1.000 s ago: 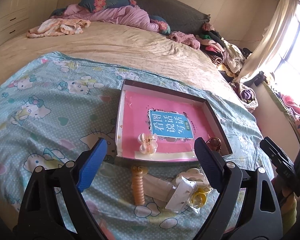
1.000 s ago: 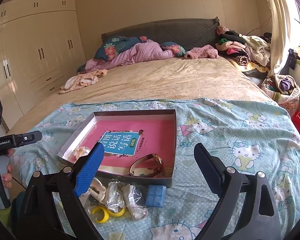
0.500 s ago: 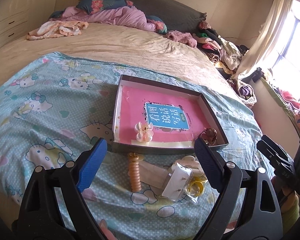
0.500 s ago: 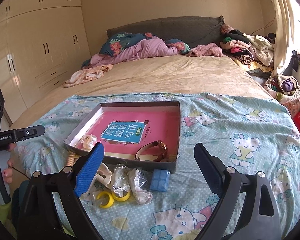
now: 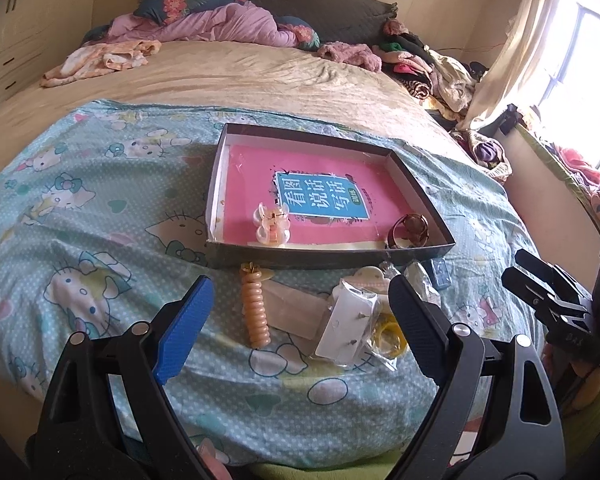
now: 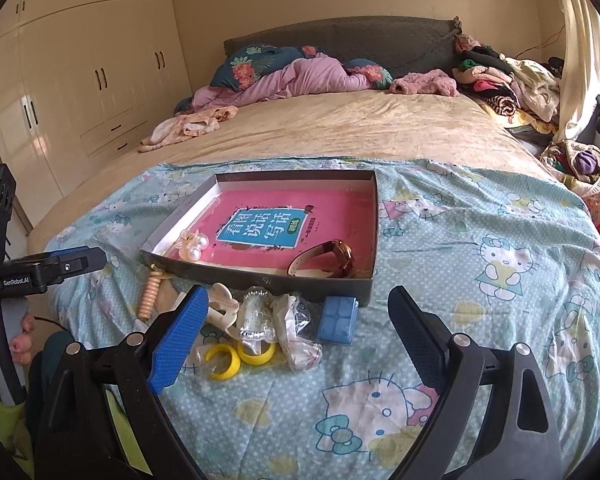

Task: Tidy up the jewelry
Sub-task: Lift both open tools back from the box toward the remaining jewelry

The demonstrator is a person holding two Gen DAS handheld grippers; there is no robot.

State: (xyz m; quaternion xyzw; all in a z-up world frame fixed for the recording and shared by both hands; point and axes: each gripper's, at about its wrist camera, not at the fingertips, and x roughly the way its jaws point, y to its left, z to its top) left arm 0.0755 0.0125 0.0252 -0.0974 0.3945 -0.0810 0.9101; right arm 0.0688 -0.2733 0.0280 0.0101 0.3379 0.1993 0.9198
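With both grippers' fingers apart, empty: left gripper (image 5: 300, 312) hovers above peach coil tie (image 5: 254, 311), near side of tray (image 5: 420, 196). Right gripper (image 6: 298, 322) above bagged pieces (image 6: 296, 326), yellow rings (image 6: 240, 356). Judgement: pinch coil mid-length, lift clear of tray wall, set inside beside clip (image 5: 272, 226), watch (image 6: 324, 258).

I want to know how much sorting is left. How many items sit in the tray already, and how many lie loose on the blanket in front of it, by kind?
In the tray:
Pearl hair clip: 1
Brown-strap watch: 1

Loose on the blanket:
Orange spiral hair tie: 1
Cream claw clip: 1
Yellow rings: 2
Blue box: 1
White earring card: 1
Clear packets: at least 2; they overlap

Total: 2 in, at least 8 out.
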